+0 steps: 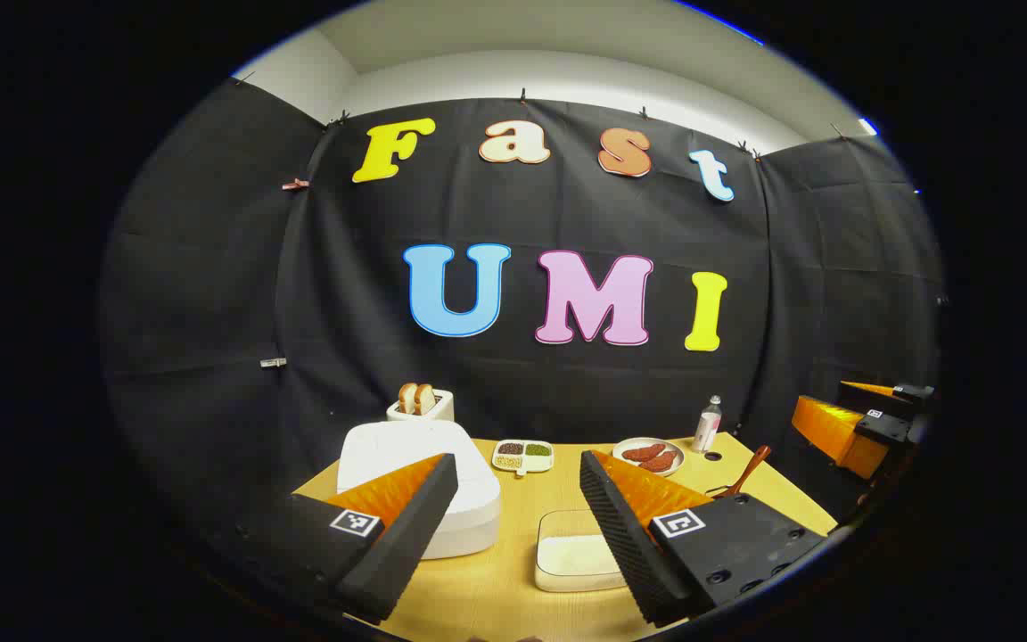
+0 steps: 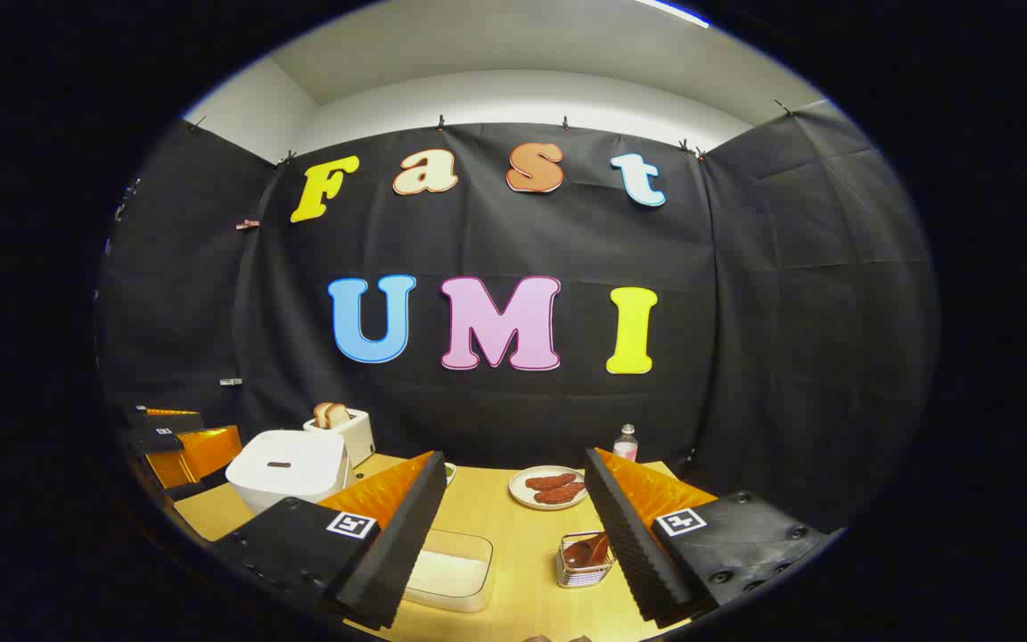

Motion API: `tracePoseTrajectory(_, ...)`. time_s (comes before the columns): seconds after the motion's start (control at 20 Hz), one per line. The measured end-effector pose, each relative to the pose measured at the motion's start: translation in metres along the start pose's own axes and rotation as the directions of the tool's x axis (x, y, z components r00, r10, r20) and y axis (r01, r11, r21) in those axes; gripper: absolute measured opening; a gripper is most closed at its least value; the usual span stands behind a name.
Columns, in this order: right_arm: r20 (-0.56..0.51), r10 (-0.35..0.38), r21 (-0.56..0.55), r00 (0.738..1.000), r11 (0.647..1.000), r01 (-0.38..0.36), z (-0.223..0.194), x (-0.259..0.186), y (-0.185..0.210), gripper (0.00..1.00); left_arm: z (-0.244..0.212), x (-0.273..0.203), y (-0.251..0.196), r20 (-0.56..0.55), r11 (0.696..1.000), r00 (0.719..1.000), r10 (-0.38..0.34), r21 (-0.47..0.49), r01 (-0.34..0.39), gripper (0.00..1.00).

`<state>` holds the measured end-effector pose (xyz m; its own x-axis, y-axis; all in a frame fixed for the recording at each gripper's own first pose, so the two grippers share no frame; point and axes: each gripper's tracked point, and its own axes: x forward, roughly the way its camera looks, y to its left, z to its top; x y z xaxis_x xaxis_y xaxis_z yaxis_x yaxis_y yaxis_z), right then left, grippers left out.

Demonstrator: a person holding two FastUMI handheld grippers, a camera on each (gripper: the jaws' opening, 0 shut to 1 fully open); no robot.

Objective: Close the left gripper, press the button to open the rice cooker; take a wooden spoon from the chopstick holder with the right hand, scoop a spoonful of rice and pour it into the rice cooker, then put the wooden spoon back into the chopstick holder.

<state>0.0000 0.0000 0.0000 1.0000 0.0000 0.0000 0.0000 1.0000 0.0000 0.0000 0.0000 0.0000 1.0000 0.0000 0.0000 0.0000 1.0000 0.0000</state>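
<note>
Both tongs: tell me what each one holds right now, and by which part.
Nothing is held. The left tongs and the right tongs both stand open above the table; the wooden spoon sits in the chopstick holder.

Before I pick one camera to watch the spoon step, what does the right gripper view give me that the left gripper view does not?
Right gripper view: the chopstick holder itself, with the wooden spoon standing in it, and the rice cooker's lid from the front.

Left gripper view: a divided dish of grains, and just the spoon's handle poking up behind a finger.

Both: the closed white rice cooker, the clear container of rice, the toaster with bread, the plate of sausages, the small bottle, and both grippers open.
</note>
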Motion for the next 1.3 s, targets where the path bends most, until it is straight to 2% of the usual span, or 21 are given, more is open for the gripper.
tracePoseTrajectory(0.4,-0.026,-0.075,0.036,0.997,0.997,0.075,-0.010,0.003,-0.035,0.98,-0.006,0.012,-0.006,-0.025,1.000,1.000,-0.001,0.008,0.001,0.96)
tracePoseTrajectory(0.8,-0.038,-0.113,0.047,0.993,0.992,0.115,-0.009,-0.002,-0.042,0.98,-0.011,0.018,0.001,-0.052,1.000,0.999,-0.011,-0.016,0.010,0.96)
tracePoseTrajectory(1.1,-0.043,-0.133,0.036,0.990,0.990,0.134,-0.011,-0.004,-0.043,0.98,-0.007,0.028,0.026,-0.039,1.000,0.999,0.022,0.004,-0.021,0.95)
tracePoseTrajectory(1.3,-0.039,-0.146,0.036,0.989,0.988,0.147,-0.009,-0.004,-0.045,0.98,-0.008,0.044,0.059,-0.057,0.996,0.995,0.085,0.037,-0.083,0.95)
